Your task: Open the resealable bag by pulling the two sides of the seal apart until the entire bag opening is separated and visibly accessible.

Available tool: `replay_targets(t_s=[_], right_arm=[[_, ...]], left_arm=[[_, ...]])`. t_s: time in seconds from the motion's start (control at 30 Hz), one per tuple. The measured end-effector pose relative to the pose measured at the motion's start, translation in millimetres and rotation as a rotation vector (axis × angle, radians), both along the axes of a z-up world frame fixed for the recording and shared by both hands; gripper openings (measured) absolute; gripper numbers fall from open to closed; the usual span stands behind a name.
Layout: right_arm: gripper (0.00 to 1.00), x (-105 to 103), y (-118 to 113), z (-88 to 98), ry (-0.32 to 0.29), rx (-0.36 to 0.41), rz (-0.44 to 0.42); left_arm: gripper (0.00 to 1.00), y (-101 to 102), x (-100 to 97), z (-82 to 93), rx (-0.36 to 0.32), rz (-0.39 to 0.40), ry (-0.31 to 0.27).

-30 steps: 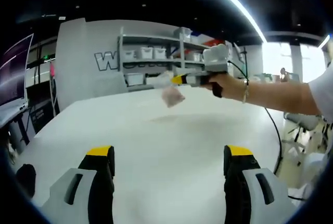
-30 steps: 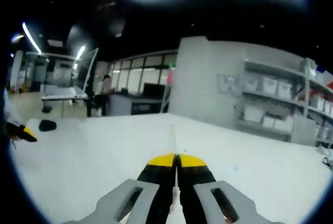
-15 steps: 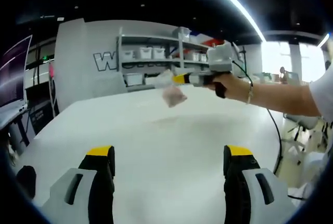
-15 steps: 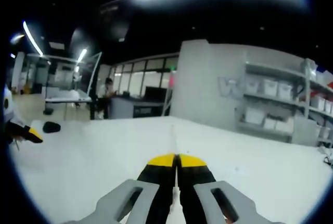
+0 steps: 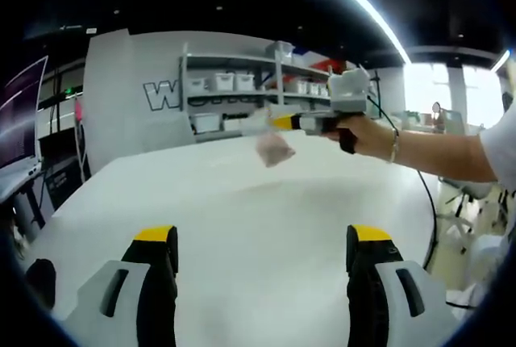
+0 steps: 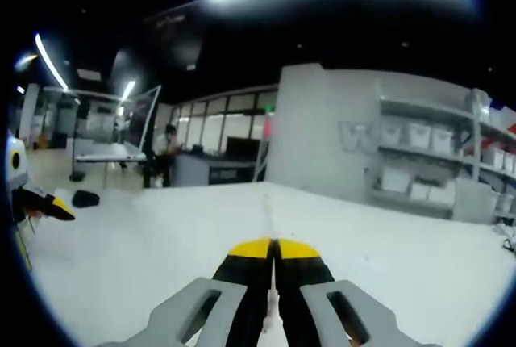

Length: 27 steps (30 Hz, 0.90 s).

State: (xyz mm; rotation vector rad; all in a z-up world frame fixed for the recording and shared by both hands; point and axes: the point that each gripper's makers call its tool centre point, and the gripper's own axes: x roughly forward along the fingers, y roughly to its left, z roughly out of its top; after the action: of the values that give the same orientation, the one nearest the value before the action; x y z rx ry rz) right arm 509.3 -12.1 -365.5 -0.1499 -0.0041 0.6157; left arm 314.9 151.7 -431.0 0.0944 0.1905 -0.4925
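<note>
The resealable bag [image 5: 272, 146] is held aloft above the white surface [image 5: 242, 226] by its top edge in the clamped right claw [image 5: 278, 122], hanging downward, well ahead of the left claw [image 5: 262, 238], whose jaws are spread apart and empty.

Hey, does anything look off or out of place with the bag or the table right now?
Nothing looks spilled or damaged. The one unusual thing: the resealable bag is not on the white table but hangs in the air, pinched at its top by the right gripper. The left gripper is open, well short of it.
</note>
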Motion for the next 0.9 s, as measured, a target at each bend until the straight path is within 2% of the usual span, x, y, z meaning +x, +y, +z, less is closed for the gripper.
replay_targets(t_s=[0.9], right_arm=[[0.00, -35, -5, 2.3, -0.020, 0.030, 0.039]], left_arm=[[0.84, -2, -2.9, -1.3, -0.002, 0.003, 0.000]])
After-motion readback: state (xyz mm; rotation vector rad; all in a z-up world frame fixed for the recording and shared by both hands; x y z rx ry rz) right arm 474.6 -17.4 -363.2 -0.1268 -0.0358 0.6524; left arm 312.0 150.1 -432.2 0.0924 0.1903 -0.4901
